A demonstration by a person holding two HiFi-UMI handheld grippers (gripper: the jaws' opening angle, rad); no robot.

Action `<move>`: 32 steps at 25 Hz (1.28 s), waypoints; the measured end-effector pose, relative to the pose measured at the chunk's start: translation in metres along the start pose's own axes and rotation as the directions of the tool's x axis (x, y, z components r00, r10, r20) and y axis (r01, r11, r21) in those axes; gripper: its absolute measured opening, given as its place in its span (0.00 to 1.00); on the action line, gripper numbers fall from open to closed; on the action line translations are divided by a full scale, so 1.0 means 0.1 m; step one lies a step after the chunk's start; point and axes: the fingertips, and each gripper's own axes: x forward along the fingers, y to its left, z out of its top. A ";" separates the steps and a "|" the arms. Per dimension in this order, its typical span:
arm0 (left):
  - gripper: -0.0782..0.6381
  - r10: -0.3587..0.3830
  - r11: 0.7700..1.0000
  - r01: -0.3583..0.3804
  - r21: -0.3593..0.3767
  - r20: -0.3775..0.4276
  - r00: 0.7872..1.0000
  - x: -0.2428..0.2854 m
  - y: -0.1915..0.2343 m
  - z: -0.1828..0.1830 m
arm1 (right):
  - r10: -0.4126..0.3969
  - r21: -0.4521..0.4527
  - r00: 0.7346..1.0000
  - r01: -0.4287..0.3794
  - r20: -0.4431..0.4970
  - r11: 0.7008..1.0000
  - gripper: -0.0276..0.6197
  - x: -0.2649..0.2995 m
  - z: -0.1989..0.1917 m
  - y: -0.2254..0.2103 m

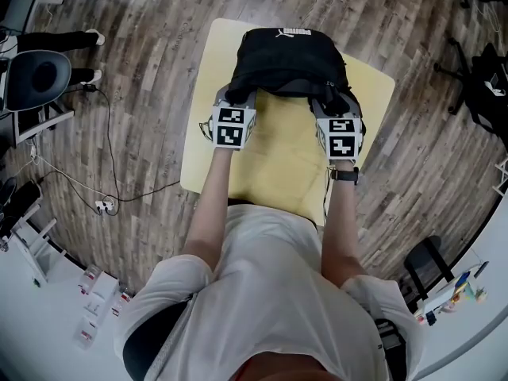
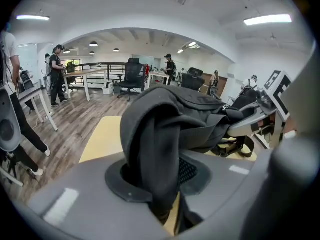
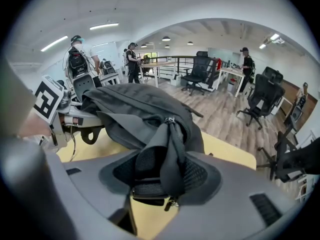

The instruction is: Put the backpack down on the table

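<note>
Backpack (image 1: 290,58) fills the far half of the yellow table (image 1: 278,165). Near half bare, open for a pass. Narrow strips of tabletop free either side of the backpack. Floor left: loose cable (image 1: 111,149), office chair (image 1: 40,78). Floor right: dark chairs (image 1: 484,86), well apart from the table.

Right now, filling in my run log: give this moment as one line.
left tool: shut on backpack | right tool: shut on backpack | backpack: above table, contact unclear
</note>
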 end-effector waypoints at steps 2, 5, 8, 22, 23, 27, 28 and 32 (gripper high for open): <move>0.26 0.019 1.000 -0.018 0.015 -0.037 0.999 0.03 0.03 -0.12 | 0.008 -0.007 1.000 -0.008 -0.020 1.000 0.38 0.06 -0.08 0.04; 0.26 0.037 0.999 -0.035 0.027 -0.079 0.996 0.08 0.04 -0.31 | 0.011 -0.018 0.999 -0.012 -0.038 1.000 0.39 0.12 -0.22 0.07; 0.27 0.054 0.996 -0.046 0.076 -0.107 0.993 0.12 0.04 -0.42 | 0.013 -0.033 0.999 -0.014 -0.049 0.999 0.39 0.16 -0.33 0.09; 0.45 0.106 0.978 -0.076 0.195 -0.145 0.984 0.14 0.06 -0.68 | -0.025 -0.131 0.996 0.014 -0.086 0.991 0.43 0.20 -0.44 0.09; 0.50 0.094 0.982 -0.067 0.177 -0.149 0.984 0.12 0.08 -0.68 | -0.030 -0.131 0.996 0.019 -0.082 0.991 0.45 0.19 -0.41 0.09; 0.61 0.056 0.993 -0.041 0.109 -0.141 0.988 -0.03 0.14 -0.59 | -0.028 -0.105 0.997 0.020 -0.070 0.994 0.51 0.09 -0.33 0.07; 0.62 0.053 0.994 -0.040 0.102 -0.133 0.990 -0.07 0.14 -0.56 | -0.029 -0.098 0.997 0.022 -0.070 0.995 0.53 0.05 -0.33 0.07; 0.66 0.052 0.993 -0.043 0.108 -0.081 0.995 -0.28 0.12 -0.49 | -0.041 -0.004 0.999 0.041 -0.034 0.999 0.58 -0.14 -0.36 0.10</move>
